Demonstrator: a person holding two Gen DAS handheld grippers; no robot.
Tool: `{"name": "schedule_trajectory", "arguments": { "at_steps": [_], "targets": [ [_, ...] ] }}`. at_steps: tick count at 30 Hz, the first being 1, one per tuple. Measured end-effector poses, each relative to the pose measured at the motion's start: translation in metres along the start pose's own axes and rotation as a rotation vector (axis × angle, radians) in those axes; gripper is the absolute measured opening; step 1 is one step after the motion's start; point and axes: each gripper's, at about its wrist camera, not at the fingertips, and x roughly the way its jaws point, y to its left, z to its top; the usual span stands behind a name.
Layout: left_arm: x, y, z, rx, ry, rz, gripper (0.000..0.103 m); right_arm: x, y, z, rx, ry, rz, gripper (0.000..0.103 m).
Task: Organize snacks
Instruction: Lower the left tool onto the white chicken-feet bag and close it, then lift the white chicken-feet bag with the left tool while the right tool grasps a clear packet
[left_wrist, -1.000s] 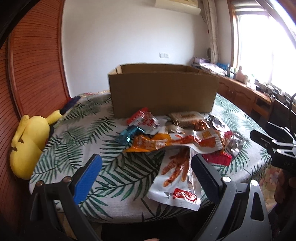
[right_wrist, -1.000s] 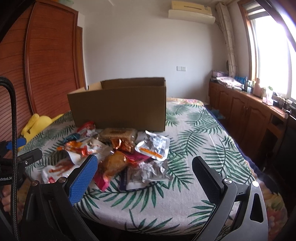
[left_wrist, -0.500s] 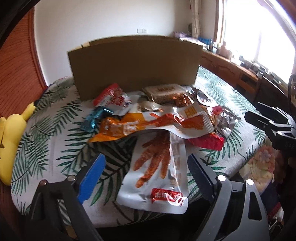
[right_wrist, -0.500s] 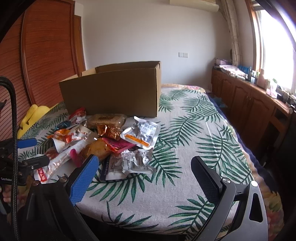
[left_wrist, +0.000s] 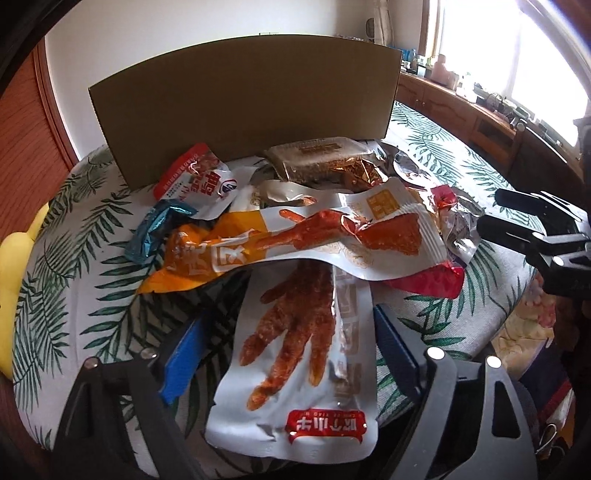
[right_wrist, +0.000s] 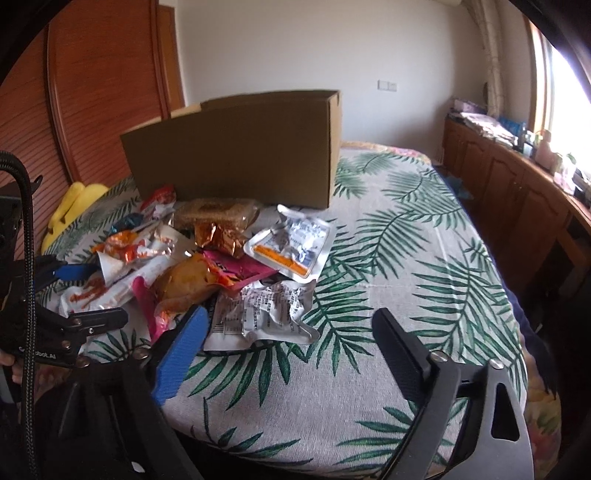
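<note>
Closing my left gripper around the white chicken-feet packet, which lies between the jaws at the pile's near edge, well short of the cardboard box; pads not yet pressing it. My right gripper, also closing, holds nothing; a crumpled silver packet lies just ahead. Right of the box, bare leaf-print cloth.

White plaster wall at the back, with a pale switch plate. Reddish slatted wooden wardrobe on the left. Bright window on the right, daylight pouring in, pale curtain beside it. Low brown wooden cabinets under the window, cluttered on top. Palm-leaf printed cloth spread across the foreground.
</note>
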Motion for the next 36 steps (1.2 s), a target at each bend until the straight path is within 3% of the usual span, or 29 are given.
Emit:
{"name": "schedule_trajectory", "arguments": {
  "at_steps": [3,10,17,20,21,25,28,36],
  "targets": [
    [-0.003,0.001,-0.001,0.009,-0.011,-0.004,0.074,0.010,-0.002,0.001,0.009,0.022,0.031,0.088],
    [-0.005,0.008,-0.002,0.031,-0.018,-0.018,0.067,0.031,0.004,0.001,-0.010,0.048,0.001,0.088],
    [-0.006,0.015,-0.002,0.016,-0.014,-0.026,0.069,0.037,0.014,0.000,-0.065,0.030,-0.004,0.088],
    [-0.002,0.013,0.003,0.013,-0.009,-0.017,0.068,0.036,0.017,-0.001,-0.081,0.023,0.010,0.078],
    [-0.001,0.012,0.003,0.014,-0.012,-0.017,0.066,0.035,0.019,-0.001,-0.086,0.024,0.017,0.071],
    [-0.004,0.015,0.002,0.004,-0.022,-0.031,0.059,0.032,0.016,0.001,-0.075,0.022,0.026,0.060],
    [-0.010,0.020,0.003,-0.017,-0.032,-0.039,0.049,0.032,0.009,0.002,-0.050,0.028,0.053,0.060],
    [-0.017,0.033,-0.004,-0.054,-0.033,-0.077,0.048,0.024,0.009,-0.002,-0.046,0.012,0.045,0.059]
  ]
}}
